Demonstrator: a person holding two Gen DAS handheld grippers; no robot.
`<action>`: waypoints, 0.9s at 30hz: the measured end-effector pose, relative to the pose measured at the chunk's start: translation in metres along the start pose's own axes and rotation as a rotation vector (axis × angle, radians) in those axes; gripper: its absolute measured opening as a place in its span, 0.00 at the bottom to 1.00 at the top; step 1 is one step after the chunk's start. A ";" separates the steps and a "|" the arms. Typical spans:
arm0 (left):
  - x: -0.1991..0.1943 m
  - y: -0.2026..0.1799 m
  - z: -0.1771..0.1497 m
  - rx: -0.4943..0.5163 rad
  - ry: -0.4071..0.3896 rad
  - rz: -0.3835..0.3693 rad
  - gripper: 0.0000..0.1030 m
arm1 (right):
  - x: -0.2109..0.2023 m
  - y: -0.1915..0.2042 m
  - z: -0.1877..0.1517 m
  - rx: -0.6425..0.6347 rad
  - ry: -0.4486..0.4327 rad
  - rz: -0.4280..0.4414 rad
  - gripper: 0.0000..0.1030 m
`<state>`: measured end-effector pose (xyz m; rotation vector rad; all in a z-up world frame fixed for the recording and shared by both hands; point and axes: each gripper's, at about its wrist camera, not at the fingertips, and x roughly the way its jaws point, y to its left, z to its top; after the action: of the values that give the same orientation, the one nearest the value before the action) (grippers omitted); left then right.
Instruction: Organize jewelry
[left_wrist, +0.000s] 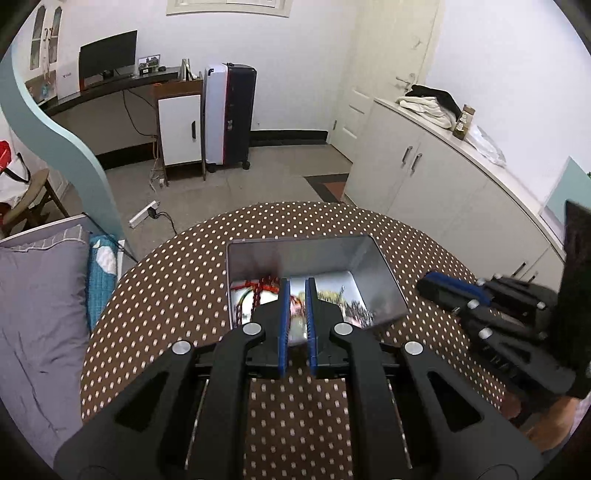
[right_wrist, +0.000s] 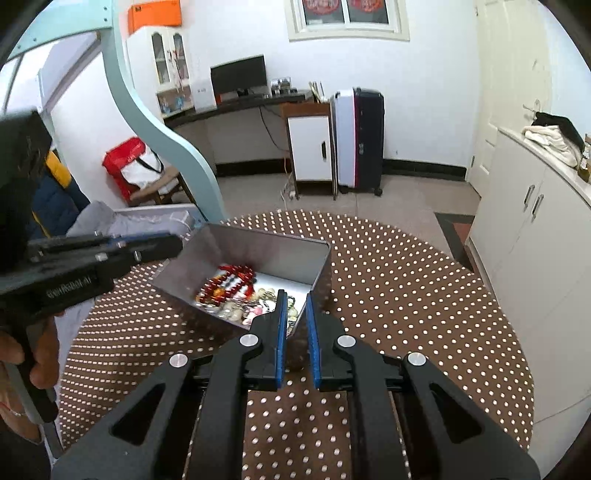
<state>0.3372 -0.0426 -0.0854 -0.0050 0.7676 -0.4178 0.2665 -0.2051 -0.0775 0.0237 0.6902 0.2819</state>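
Note:
A silver metal tin (left_wrist: 314, 254) stands open on the round brown polka-dot table (left_wrist: 166, 295). It also shows in the right wrist view (right_wrist: 258, 247). Inside lies a heap of jewelry: red bead strands (right_wrist: 232, 277) and pale beads and charms (right_wrist: 251, 302). My left gripper (left_wrist: 296, 284) hovers over the tin's near edge, its jaws nearly closed with a narrow gap and nothing between them. My right gripper (right_wrist: 295, 295) hovers at the tin's near right corner, jaws likewise narrow and empty. Each gripper shows in the other's view (left_wrist: 454, 288) (right_wrist: 147, 245).
A bed with grey bedding (left_wrist: 37, 295) lies left of the table. White cabinets (left_wrist: 443, 184) run along the right. A suitcase (left_wrist: 229, 114) and a desk stand at the far wall. A person's hand (right_wrist: 37, 354) holds the left gripper.

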 end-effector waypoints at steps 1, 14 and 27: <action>-0.007 -0.003 -0.004 0.009 -0.011 0.018 0.09 | -0.010 0.002 -0.001 -0.002 -0.019 0.001 0.09; -0.117 -0.048 -0.070 0.031 -0.208 0.181 0.21 | -0.128 0.044 -0.040 -0.067 -0.238 -0.039 0.36; -0.236 -0.082 -0.134 0.026 -0.514 0.325 0.81 | -0.198 0.081 -0.083 -0.099 -0.414 -0.113 0.78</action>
<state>0.0655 -0.0117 -0.0114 0.0355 0.2468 -0.1051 0.0488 -0.1855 -0.0084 -0.0498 0.2642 0.1939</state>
